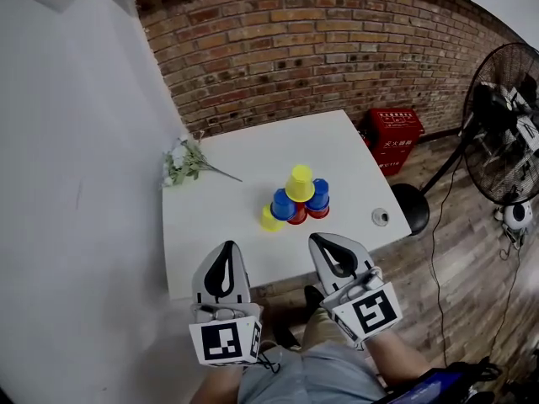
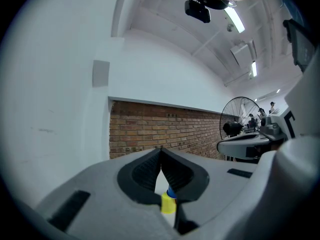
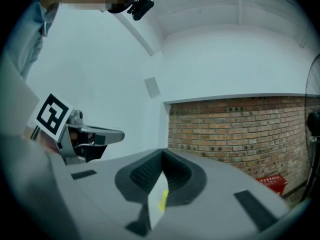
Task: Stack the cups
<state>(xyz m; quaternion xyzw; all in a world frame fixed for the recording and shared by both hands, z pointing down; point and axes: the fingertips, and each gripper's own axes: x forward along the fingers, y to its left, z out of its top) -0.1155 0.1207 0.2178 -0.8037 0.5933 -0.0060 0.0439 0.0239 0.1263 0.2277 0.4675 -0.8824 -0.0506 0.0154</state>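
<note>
The left hand-held gripper [image 1: 226,249] has its jaws pressed together on nothing. The right hand-held gripper [image 1: 317,242] is the same, closed tight and empty. The person holds both level and side by side over the near edge of the white surface [image 1: 210,225], noses toward the cups and marker cubes back over the lap.

The cups [image 1: 296,202] stand well ahead of the jaws, near the middle of the surface, already built into a small pyramid. A yellow cup [image 1: 300,182] sits on top, two blue cups [image 1: 283,204] sit under it, and red cups [image 1: 299,217] and another yellow one [image 1: 269,220] form the bottom row.

They look like thin plastic, so I'd judge them light, smooth, a little springy and easy to topple or squash. The safest hold is probably a gentle pinch across the side wall of the top cup first, lifting straight up so the rest stay put.

A bunch of flowers [image 1: 185,162] lies at the far left corner.
</note>
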